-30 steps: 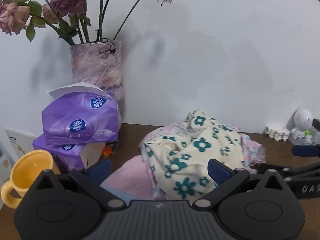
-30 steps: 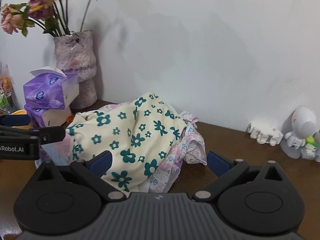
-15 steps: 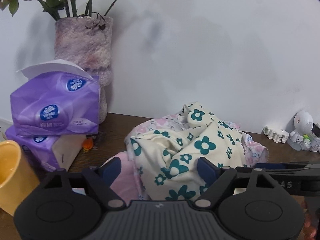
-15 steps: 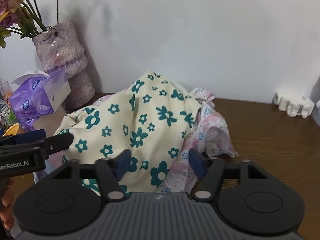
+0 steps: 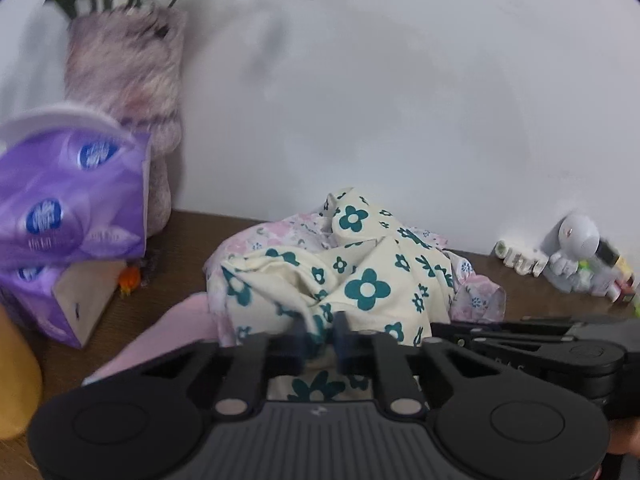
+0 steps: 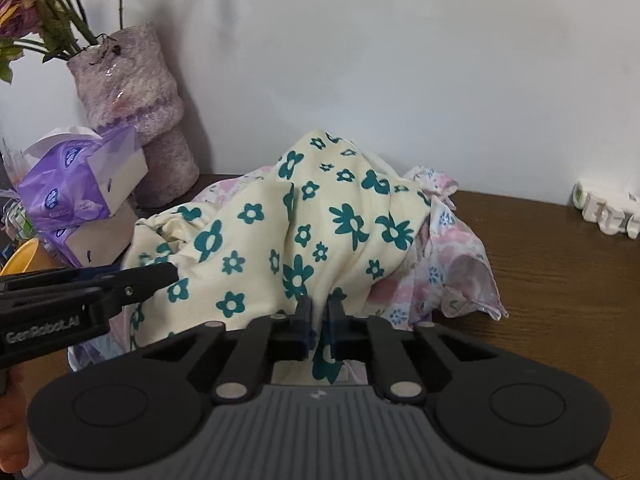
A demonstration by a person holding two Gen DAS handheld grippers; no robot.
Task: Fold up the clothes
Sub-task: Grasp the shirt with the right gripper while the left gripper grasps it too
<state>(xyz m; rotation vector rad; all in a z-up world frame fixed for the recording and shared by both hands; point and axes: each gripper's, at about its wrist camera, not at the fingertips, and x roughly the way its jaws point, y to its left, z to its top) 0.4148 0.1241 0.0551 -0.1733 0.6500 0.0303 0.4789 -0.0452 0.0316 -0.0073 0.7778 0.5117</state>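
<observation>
a cream garment printed with teal flowers [image 6: 320,224] is heaped on top of a pile of clothes at the back of a dark wooden table [image 6: 560,280], close to a white wall [image 6: 400,60]. beneath it a pale floral garment in pink and lilac [image 6: 460,256] is spread out toward the right, and a plain pink piece [image 5: 168,340] is seen at the near left of the pile in the left wrist view.

the near edge of the cream garment is pinched by both grippers. the right gripper [image 6: 319,320] is seen with its dark blue pads drawn in to a narrow slit, and a fold of the flowered cloth is caught between them and hangs down behind the fingers. the left gripper [image 5: 318,334] is closing, its pads brought almost together on a bunched ridge of the same cloth; this part of the view is somewhat blurred. in the right wrist view the left gripper's black fingers are seen from the side, reaching into the left part of the heap, and part of a hand [image 6: 12,436] is visible at the lower left corner.

to the left of the pile two purple tissue packs [image 6: 76,188] are stacked, with a white tissue sticking out of the upper one. behind them a mottled pink and lilac vase [image 6: 136,120] holding dried flowers [image 6: 28,8] is stood against the wall. a yellow cup [image 6: 20,258] is partly visible at the far left. at the right, by the wall, small white letter ornaments [image 5: 520,264] and a white figurine [image 5: 576,248] are set on the table.
</observation>
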